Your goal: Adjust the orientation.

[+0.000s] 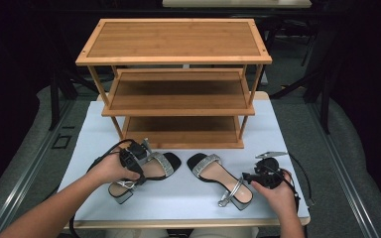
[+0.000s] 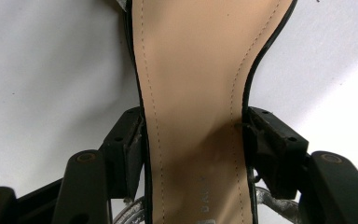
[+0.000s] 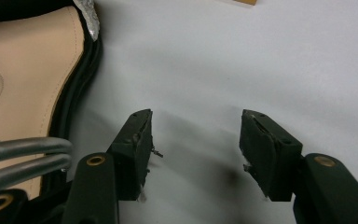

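Sandals, two of them, lie on the white tabletop [image 1: 178,196] in front of the wooden rack [image 1: 178,84]. Your left gripper [image 1: 138,171] sits over the left sandal [image 1: 146,171]: in the left gripper view the tan insole [image 2: 193,116] runs straight up btwn the two jaws, its narrow waist right at the pads [image 2: 133,149]. Both pads lie against the black sole edge, one each side, so you're pinching the sandal across its waist; jaws stand wide w/ the shoe's width btwn them. Silver ankle strap [image 2: 133,214] shows just behind the left jaw, low in that view; the glitter toe band [image 1: 166,162] is ahead of the claw, toward the rack.

Your right gripper [image 1: 250,177] is spread, nothing btwn the jaws: in the right gripper view just bare tabletop shows in the gap. The right sandal [image 1: 218,181] lies just beside that claw, off its left jaw, not touching the pads as far as I can tell. Its silver strap loop [image 3: 25,161] crosses near the left jaw's base, toe band [image 3: 89,16] farther ahead and left.

Rack's bottom shelf [image 1: 181,130] sits ahead of both claws, well apart from them.
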Demonstrator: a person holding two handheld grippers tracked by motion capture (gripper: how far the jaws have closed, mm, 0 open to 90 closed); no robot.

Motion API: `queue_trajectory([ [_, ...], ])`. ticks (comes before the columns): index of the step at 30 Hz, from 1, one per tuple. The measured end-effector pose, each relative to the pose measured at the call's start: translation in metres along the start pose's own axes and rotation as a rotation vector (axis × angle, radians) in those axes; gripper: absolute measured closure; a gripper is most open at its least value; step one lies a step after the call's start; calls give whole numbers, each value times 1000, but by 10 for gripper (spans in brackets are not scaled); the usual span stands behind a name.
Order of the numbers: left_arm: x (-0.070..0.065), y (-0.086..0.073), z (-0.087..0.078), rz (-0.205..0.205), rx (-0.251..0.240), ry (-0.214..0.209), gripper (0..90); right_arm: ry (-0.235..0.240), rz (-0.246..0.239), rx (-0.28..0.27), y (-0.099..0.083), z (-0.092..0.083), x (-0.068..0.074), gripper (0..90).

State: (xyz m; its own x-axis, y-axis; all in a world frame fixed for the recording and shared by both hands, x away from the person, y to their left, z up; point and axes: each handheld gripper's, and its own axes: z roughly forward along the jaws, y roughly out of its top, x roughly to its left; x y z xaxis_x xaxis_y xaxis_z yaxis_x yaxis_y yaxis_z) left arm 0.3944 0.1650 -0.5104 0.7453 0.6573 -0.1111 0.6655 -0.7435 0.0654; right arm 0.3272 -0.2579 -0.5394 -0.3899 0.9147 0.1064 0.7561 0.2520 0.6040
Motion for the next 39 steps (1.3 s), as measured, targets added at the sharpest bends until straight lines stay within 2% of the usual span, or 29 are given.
queue_trajectory([
  [4, 0, 0, 0, 2, 5, 5, 412, -5, 0, 0, 0, 0, 0, 439],
  [8, 0, 0, 0, -17, -3, -4, 418, -10, -3, -3, 0, 1, 0, 439],
  [10, 0, 0, 0, -17, -6, -3, 419, 4, -2, 2, 0, 1, 0, 439],
  [31, 1, 0, -2, -14, -6, 2, 432, -2, 4, 4, -1, 1, -1, 439],
  [36, 2, 0, -2, -19, -6, -6, 433, -1, 5, 5, -1, 2, -1, 439],
  [39, 3, -1, -2, -37, -4, -22, 434, -2, 7, 4, -1, 2, -1, 439],
])
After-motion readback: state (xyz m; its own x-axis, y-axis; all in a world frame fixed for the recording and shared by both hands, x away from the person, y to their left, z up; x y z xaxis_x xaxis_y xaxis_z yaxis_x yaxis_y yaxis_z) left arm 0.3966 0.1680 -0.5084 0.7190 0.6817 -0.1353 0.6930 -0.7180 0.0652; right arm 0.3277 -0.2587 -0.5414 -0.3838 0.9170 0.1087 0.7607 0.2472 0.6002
